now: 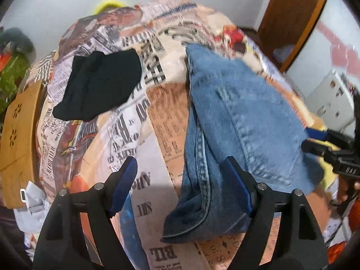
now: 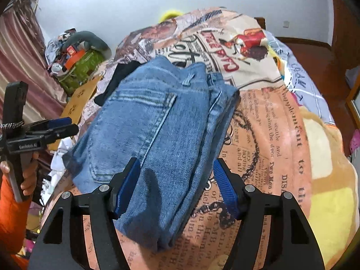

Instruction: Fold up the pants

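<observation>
Blue jeans (image 1: 236,121) lie folded in a thick stack on the newspaper-print bedspread (image 1: 162,121); in the right wrist view the jeans (image 2: 153,121) show a back pocket on top. My left gripper (image 1: 180,186) is open above the stack's left edge, its right finger over the denim, holding nothing. My right gripper (image 2: 175,186) is open just above the near end of the stack. The right gripper also shows at the right edge of the left wrist view (image 1: 315,141), and the left gripper at the left of the right wrist view (image 2: 65,126).
A folded black garment (image 1: 101,83) lies on the bed left of the jeans. A perforated wooden board (image 1: 18,123) stands at the bed's left edge, with white cloth (image 1: 33,202) below it. A cluttered green pile (image 2: 83,67) sits by the curtain. A yellow blanket (image 2: 328,175) covers the bed's right side.
</observation>
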{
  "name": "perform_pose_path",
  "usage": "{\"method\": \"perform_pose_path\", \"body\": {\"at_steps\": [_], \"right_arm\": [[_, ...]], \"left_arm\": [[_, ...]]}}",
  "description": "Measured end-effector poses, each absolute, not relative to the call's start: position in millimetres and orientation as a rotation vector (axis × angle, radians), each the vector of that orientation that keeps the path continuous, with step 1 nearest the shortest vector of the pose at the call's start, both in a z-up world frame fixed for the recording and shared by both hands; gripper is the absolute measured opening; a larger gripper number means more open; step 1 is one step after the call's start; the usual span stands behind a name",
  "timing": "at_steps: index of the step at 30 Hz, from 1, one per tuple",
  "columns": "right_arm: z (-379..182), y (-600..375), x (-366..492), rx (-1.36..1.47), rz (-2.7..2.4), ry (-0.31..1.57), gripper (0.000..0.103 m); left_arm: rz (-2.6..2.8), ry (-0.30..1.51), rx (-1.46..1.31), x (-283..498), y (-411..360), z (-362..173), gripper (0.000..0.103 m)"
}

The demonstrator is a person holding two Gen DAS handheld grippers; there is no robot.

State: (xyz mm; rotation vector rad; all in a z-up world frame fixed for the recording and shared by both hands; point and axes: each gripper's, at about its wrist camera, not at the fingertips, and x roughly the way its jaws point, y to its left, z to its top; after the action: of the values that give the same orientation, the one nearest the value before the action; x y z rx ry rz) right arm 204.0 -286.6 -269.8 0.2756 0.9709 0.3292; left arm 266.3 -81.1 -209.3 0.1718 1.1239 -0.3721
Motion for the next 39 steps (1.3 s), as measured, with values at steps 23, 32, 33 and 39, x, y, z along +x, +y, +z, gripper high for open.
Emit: {"method": "perform_pose_path", "body": {"at_steps": [23, 32, 33, 39], "right_arm": [[-275, -275, 193, 0.081, 0.307, 0.955, 0.031], [-251, -301, 208, 0.174, 0.291, 0.934, 0.054], [-248, -304, 210, 0.186, 0.292, 0.922, 0.056], [-237, -316, 241, 0.209, 0.277, 0.865, 0.056]], "left_arm": [[-0.285, 1.093, 0.155, 251, -54, -228, 0.085], [-0.348, 0.970, 0.195, 277, -77, -179, 0.085], [-0.356, 0.956, 0.189, 284, -81, -173, 0.085], [-0.383, 0.920, 0.219, 333, -114, -166, 0.085]]}}
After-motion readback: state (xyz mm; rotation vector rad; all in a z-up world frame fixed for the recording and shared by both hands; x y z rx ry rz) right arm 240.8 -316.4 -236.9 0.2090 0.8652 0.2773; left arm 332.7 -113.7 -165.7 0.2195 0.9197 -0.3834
